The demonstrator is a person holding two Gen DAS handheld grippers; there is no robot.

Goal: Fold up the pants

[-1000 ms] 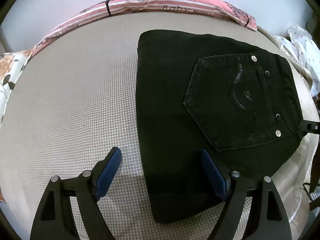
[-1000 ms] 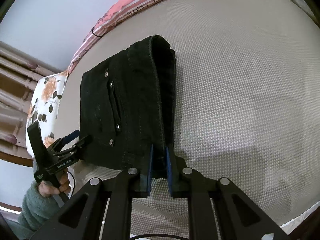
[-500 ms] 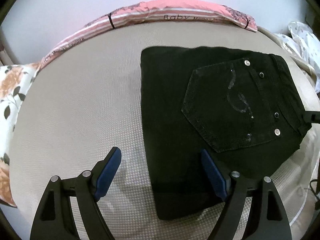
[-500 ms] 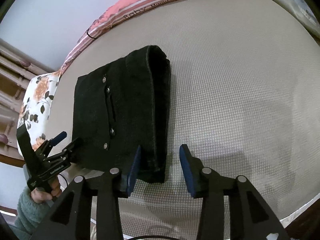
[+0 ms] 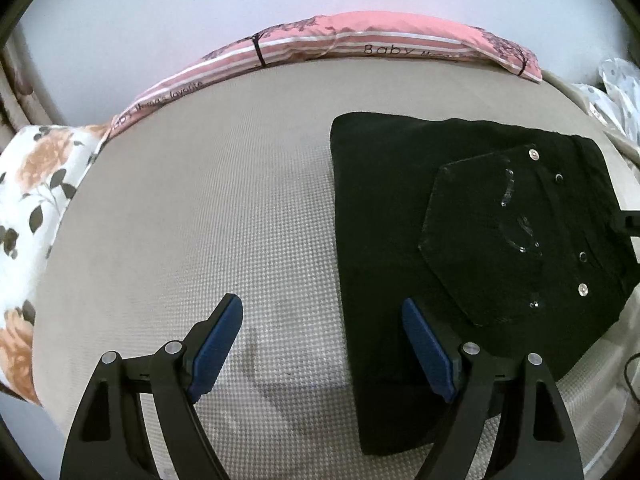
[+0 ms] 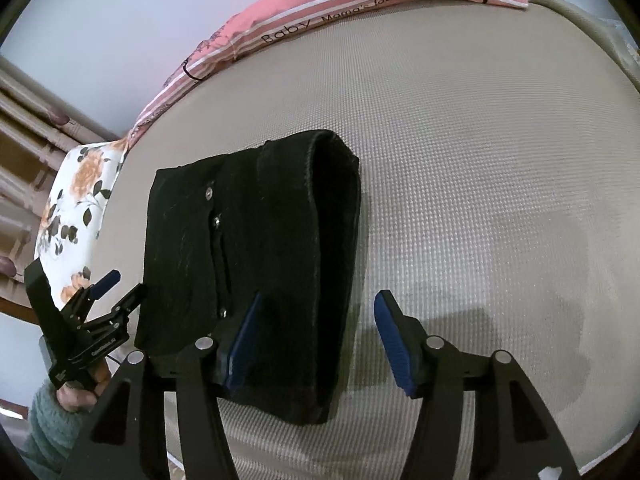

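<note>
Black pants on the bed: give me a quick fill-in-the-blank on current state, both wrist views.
1. The black pants lie ____ on the bed.
2. The right gripper has just been opening; its jaws now hold ____.
3. The left gripper jaws stand ____.
4. The pillow at the far edge is ____.

Missing: folded; nothing; open; pink

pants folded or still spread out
Folded: the pants lie as a compact stacked rectangle on the bed, layered edges showing, back pocket on top.
</note>
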